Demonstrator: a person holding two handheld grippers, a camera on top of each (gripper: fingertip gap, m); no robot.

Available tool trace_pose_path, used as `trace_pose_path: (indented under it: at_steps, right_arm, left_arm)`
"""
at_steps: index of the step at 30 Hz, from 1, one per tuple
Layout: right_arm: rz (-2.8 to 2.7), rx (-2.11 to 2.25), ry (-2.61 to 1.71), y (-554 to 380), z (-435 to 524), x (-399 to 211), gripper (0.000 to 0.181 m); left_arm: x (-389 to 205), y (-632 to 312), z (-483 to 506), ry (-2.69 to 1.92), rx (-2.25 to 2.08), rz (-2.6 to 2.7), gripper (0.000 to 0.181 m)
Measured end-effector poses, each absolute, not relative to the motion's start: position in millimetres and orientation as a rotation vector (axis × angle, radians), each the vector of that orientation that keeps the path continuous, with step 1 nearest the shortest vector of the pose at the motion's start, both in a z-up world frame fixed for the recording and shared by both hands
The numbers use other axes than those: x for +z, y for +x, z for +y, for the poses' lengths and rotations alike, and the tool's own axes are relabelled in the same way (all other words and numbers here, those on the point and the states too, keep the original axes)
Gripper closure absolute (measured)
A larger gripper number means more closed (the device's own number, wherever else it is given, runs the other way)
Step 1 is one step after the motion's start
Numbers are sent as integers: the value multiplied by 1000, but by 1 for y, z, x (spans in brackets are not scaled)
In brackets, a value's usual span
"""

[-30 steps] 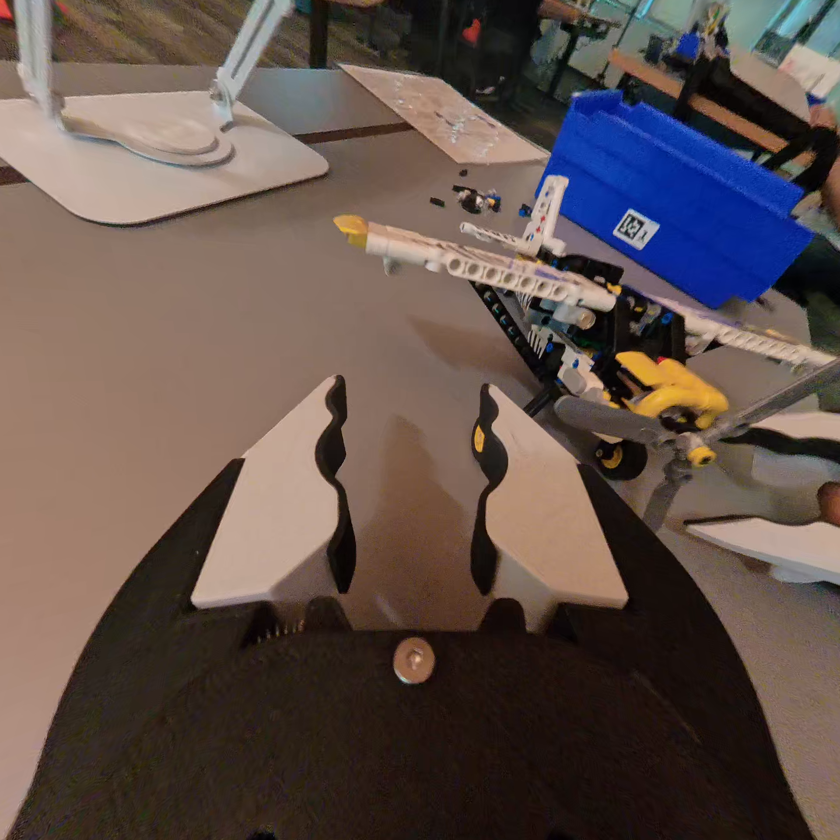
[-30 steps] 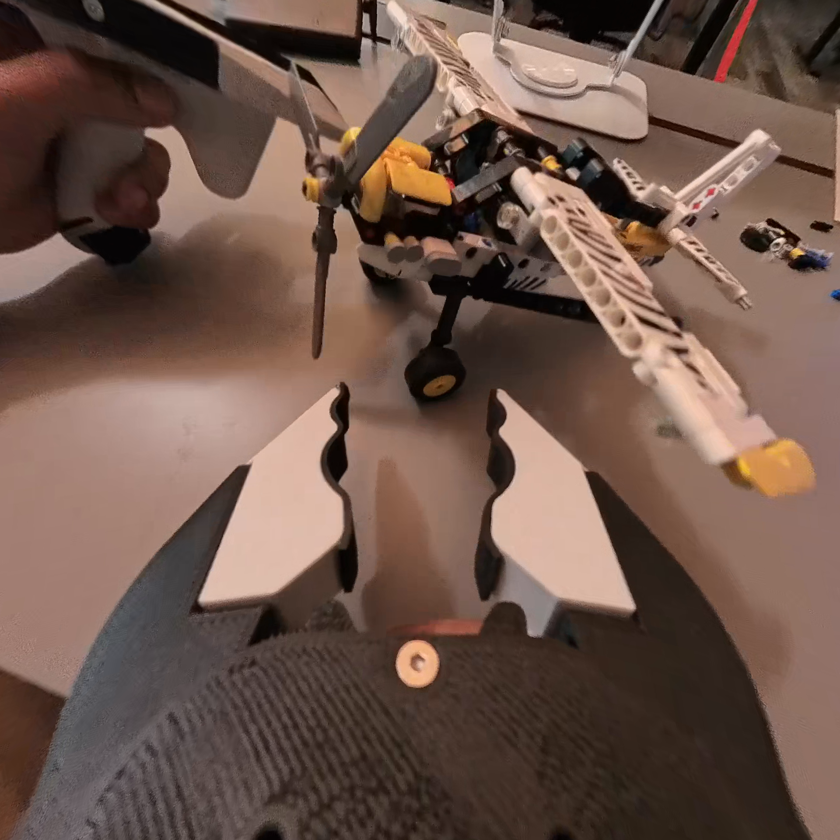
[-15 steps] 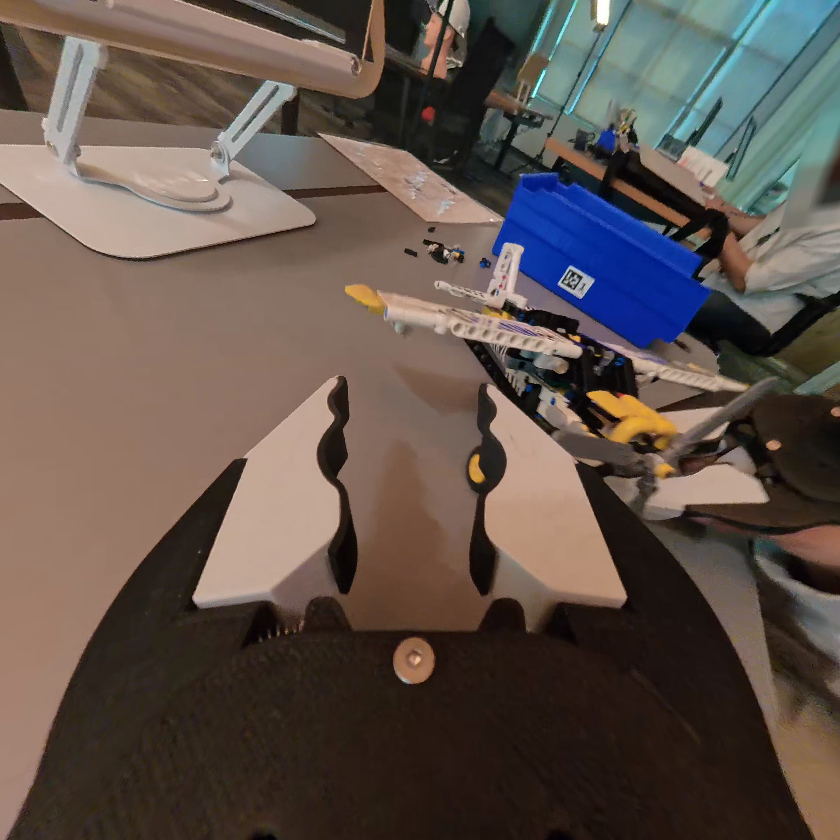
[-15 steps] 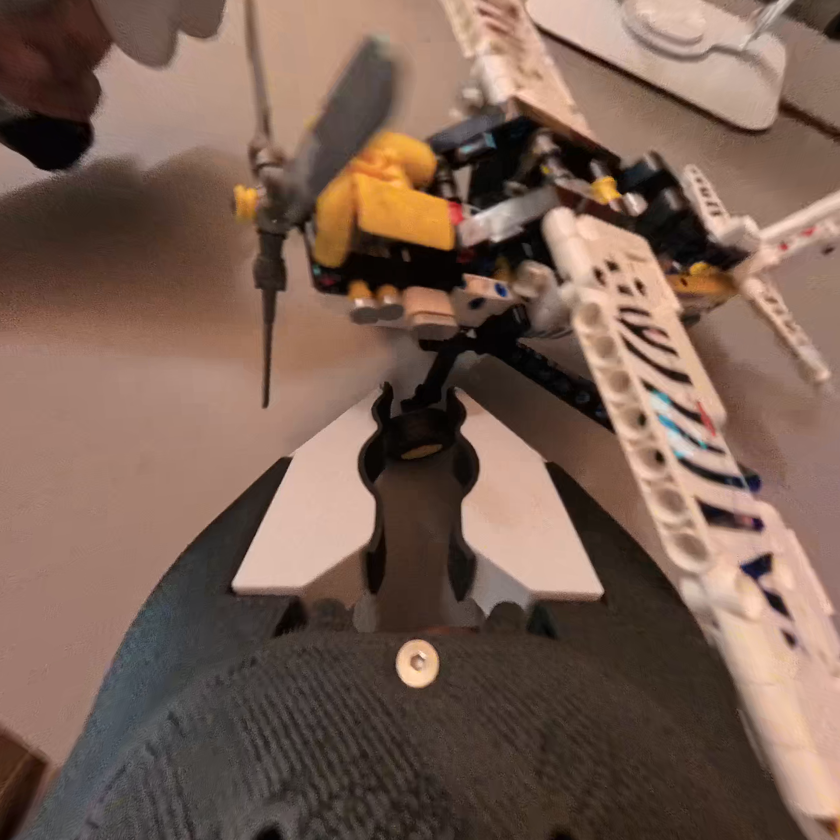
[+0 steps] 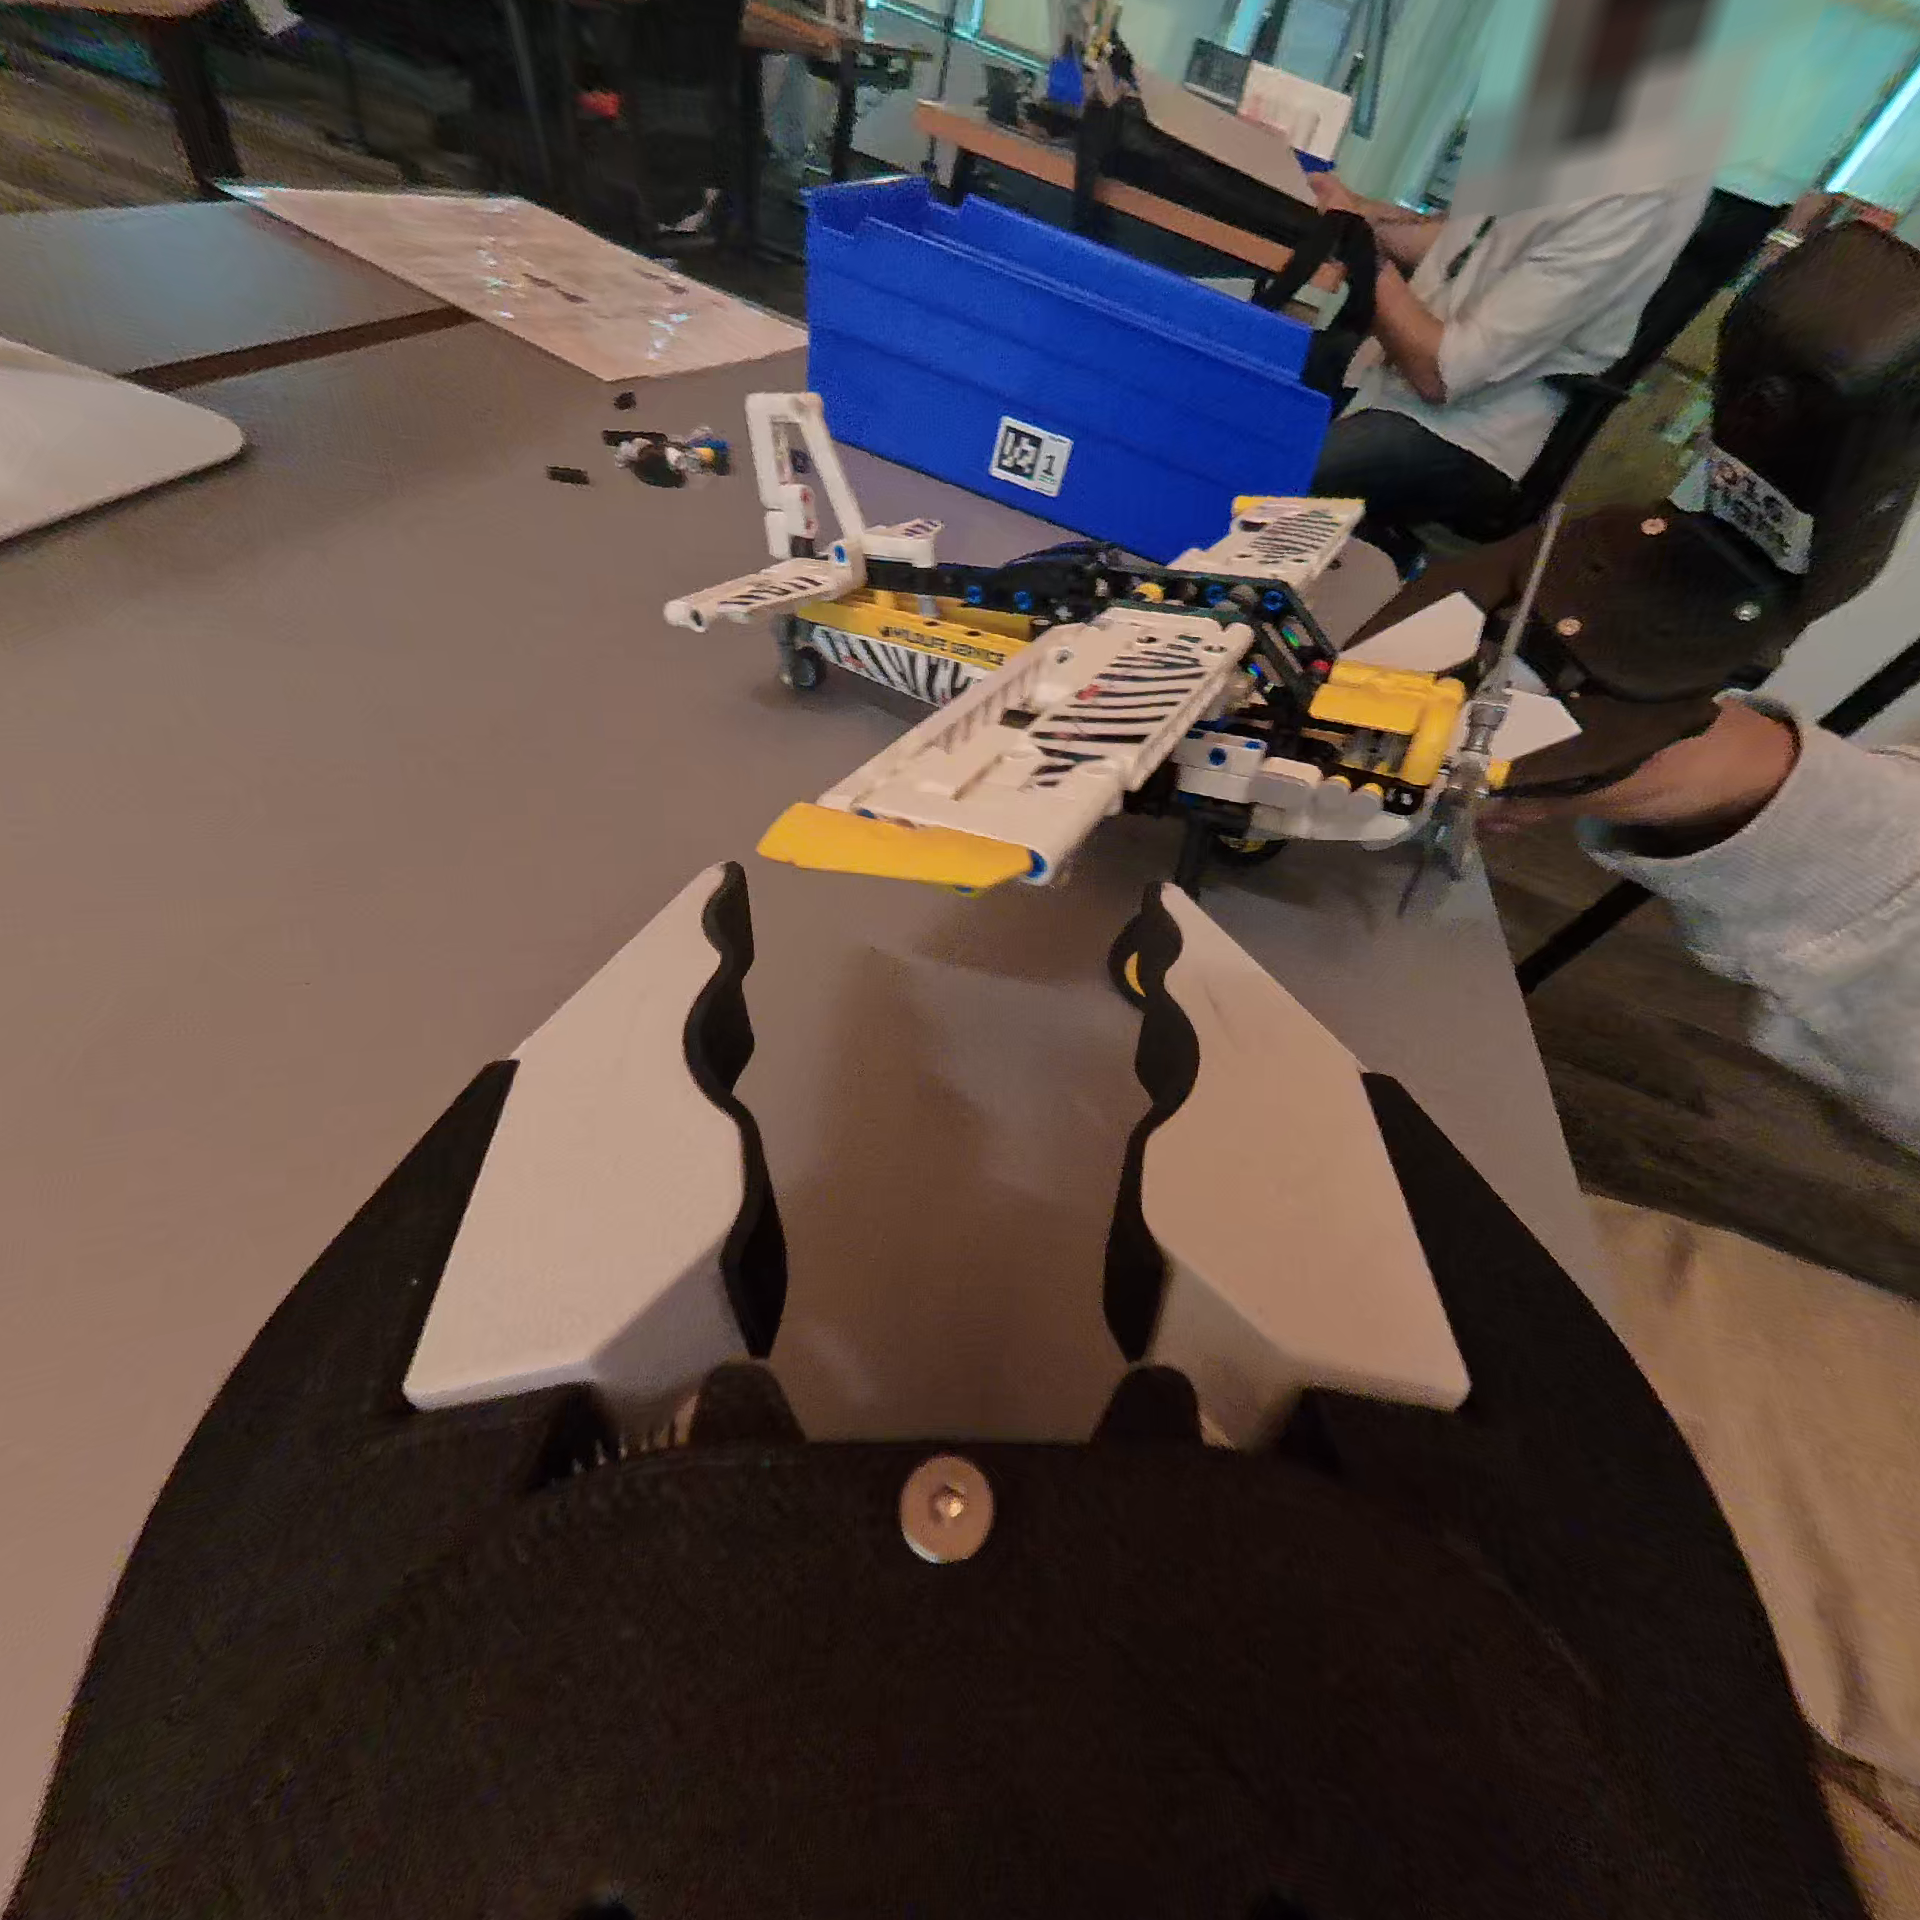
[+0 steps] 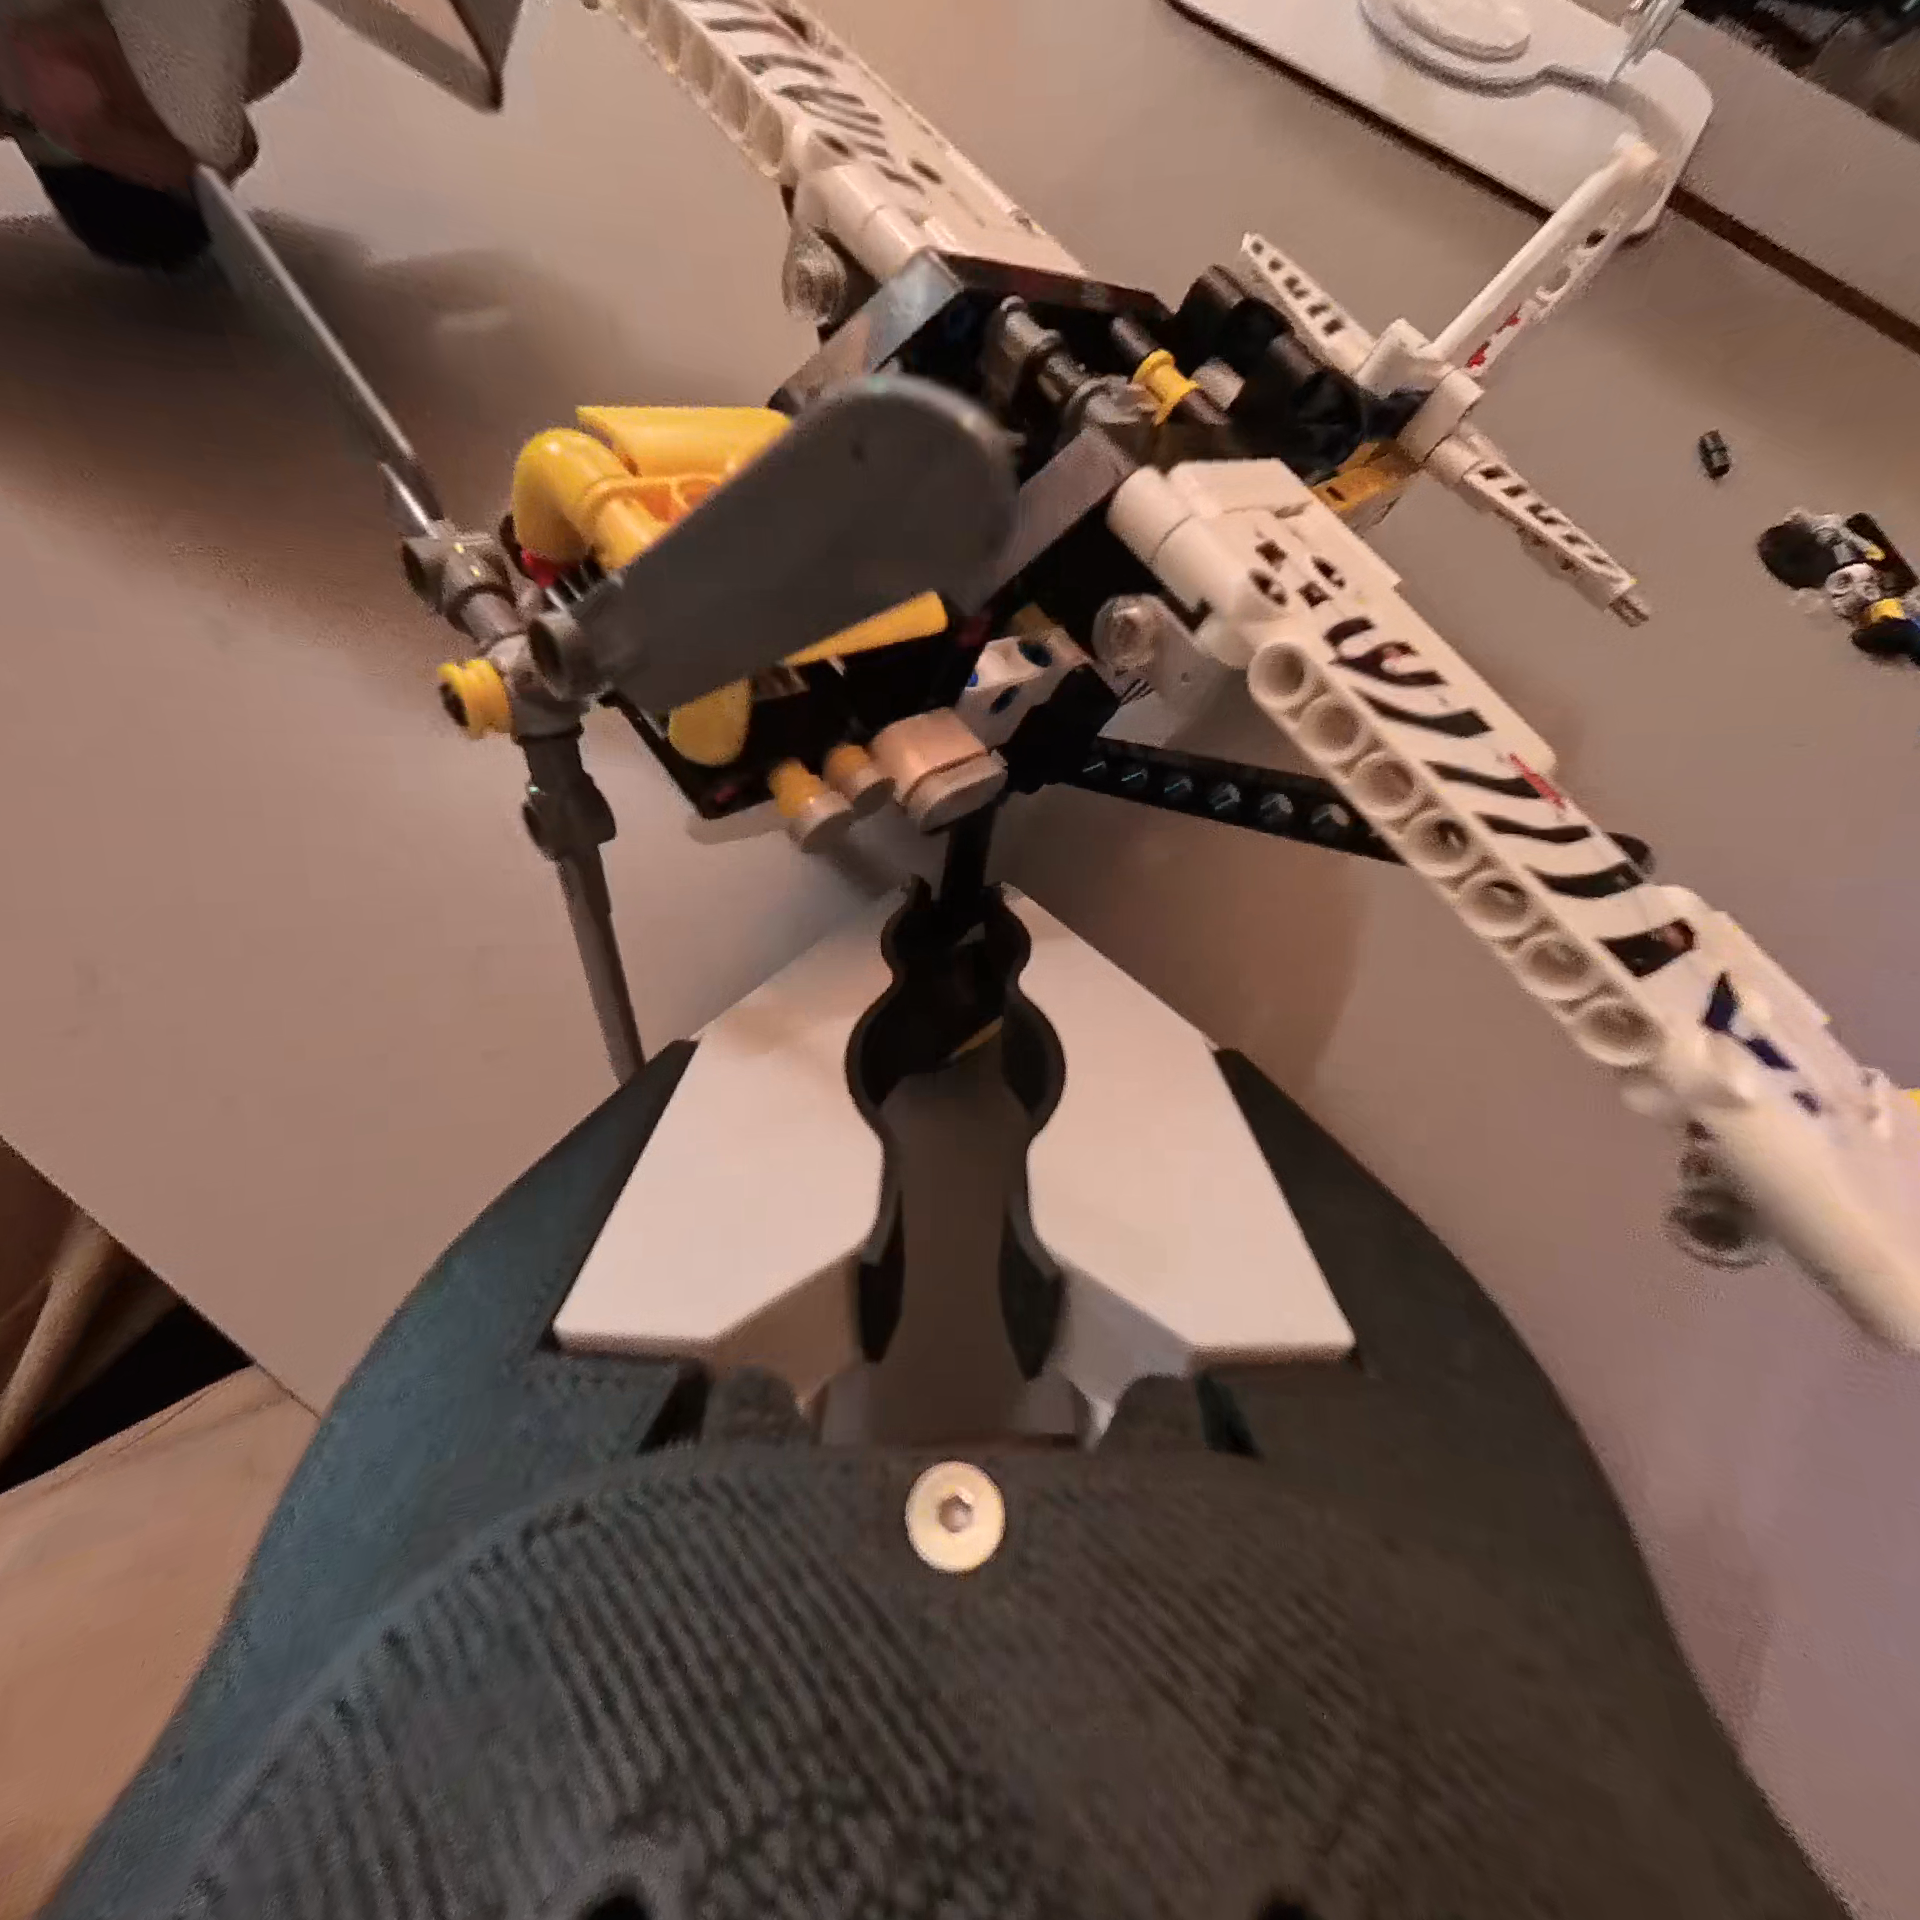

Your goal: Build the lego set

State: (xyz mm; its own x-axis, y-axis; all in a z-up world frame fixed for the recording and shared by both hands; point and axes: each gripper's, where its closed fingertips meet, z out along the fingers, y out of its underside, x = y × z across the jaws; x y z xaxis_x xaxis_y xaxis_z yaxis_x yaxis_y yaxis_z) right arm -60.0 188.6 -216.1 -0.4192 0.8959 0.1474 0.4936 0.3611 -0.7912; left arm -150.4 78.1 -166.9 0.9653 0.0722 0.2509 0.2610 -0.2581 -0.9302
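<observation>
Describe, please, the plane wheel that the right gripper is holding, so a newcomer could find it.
Start at the lego plane on the grey table. Under its yellow nose a black strut drops to a wheel. It is black with a yellow hub, clamped by the right gripper.

Grey counter (image 5: 312, 727) is filling the foreground, a dark seam (image 5: 301, 348) running across it. Blue plastic bin (image 5: 1039, 343) is sitting at its far edge, pale printed sheet (image 5: 540, 281) lying beside it. White stand base (image 6: 1455, 94) is resting on the counter. Dark wood-look floor (image 5: 1704, 1132) is showing at right. Behind, a person (image 5: 1507, 312) is sitting at a wooden desk (image 5: 1132, 197); teal daylight is coming through far windows (image 5: 1766, 73).
</observation>
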Motion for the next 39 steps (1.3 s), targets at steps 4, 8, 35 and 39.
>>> trace_pose_path:
  at_steps: [4, 8, 35, 39]
  right_arm:
    - [-1989, 917, -1195, -57, 193, -208, 153]
    - [-1947, 925, -1192, -38, 206, -202, 126]
    - [-1219, 1406, -1340, -22, 307, -138, 122]
    - [-1230, 1296, -1364, -19, 300, -145, 107]
  left_arm:
    - [-164, -144, 79, -1801, -215, -242, 110]
    - [-156, -152, 73, -1739, -229, -293, 112]
    - [-135, -182, 55, -1500, -367, -512, 124]
    - [-133, -195, 46, -1562, -1, -508, 98]
